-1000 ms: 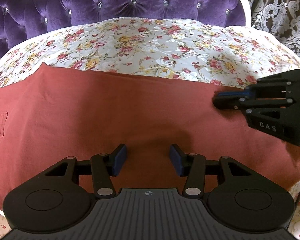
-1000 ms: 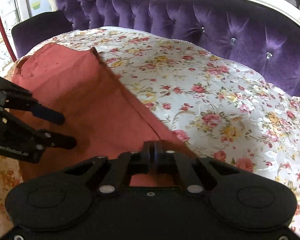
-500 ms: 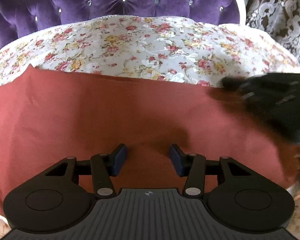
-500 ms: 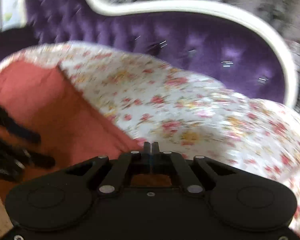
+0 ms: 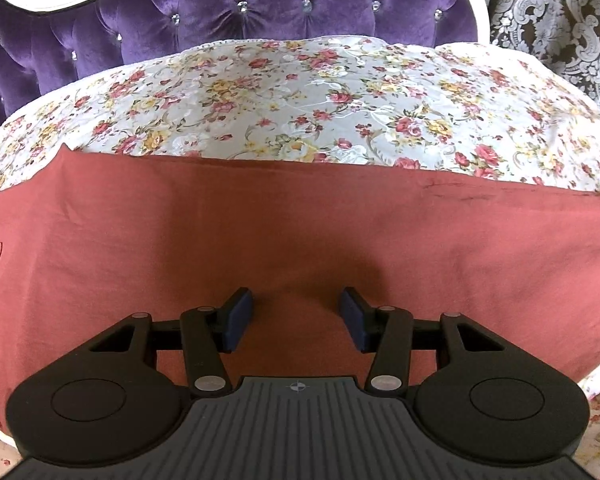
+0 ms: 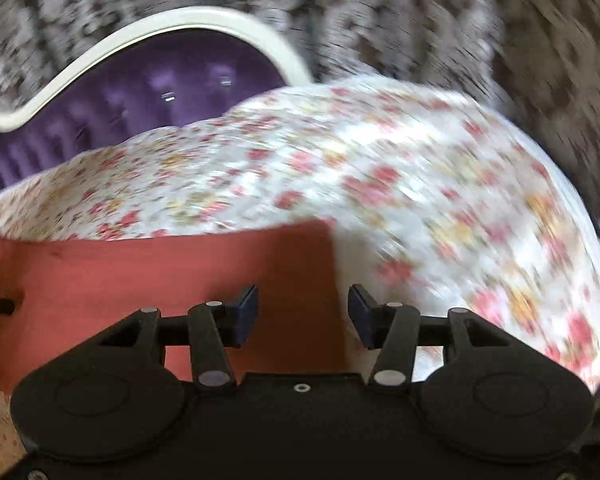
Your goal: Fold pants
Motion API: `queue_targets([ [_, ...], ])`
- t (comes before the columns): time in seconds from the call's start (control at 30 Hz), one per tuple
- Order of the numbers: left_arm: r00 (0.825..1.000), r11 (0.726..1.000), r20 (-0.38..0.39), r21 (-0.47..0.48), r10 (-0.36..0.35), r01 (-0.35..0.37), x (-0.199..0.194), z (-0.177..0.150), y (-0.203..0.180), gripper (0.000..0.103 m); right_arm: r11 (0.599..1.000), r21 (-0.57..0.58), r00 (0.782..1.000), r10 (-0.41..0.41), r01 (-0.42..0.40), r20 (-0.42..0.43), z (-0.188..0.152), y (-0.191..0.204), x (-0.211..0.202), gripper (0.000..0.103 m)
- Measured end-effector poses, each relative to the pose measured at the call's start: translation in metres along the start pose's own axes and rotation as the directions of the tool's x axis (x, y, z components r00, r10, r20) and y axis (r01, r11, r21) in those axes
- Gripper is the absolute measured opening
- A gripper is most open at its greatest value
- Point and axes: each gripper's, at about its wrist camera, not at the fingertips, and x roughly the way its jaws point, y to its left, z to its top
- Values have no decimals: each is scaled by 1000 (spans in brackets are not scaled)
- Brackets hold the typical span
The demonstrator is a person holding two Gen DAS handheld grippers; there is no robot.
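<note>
Rust-red pants lie flat across the near part of the floral bedspread. Left gripper spread above the cloth. Right gripper spread over the pants' right edge; view blurred.

The rust-red woven cloth pants look matt and smooth, with a fine stitched seam line near their far edge. Under them lies a floral-printed cotton-like bedsheet, white with red and yellow roses, soft and faintly sheened where light falls. Behind it stands a purple tufted velvet headboard, plush and lustrous, studded with small glinting crystal-like buttons and framed by a glossy cream-painted rim. The left tongs are matt black plastic with dull silver metal rivets, dark blue rubbery pads and a ribbed grey housing. The right tongs show the same matt black plastic, though that view is blurred.
</note>
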Motion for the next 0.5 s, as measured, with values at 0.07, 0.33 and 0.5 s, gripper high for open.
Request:
queue_targets([
  [0.07, 1000, 1000, -3, -4, 0, 0, 0, 0, 0, 48, 999, 43, 1000, 3, -3, -9, -3, -12, 1, 58],
  [0.33, 1000, 1000, -6, -4, 14, -14, 0, 1, -2, 48, 974, 113, 979, 202, -197, -35, -1, -20, 11, 52],
  [0.5, 1000, 1000, -16, 0, 18, -18, -2, 5, -5, 47, 938, 196, 951, 302, -286, -60, -7, -22, 13, 15],
])
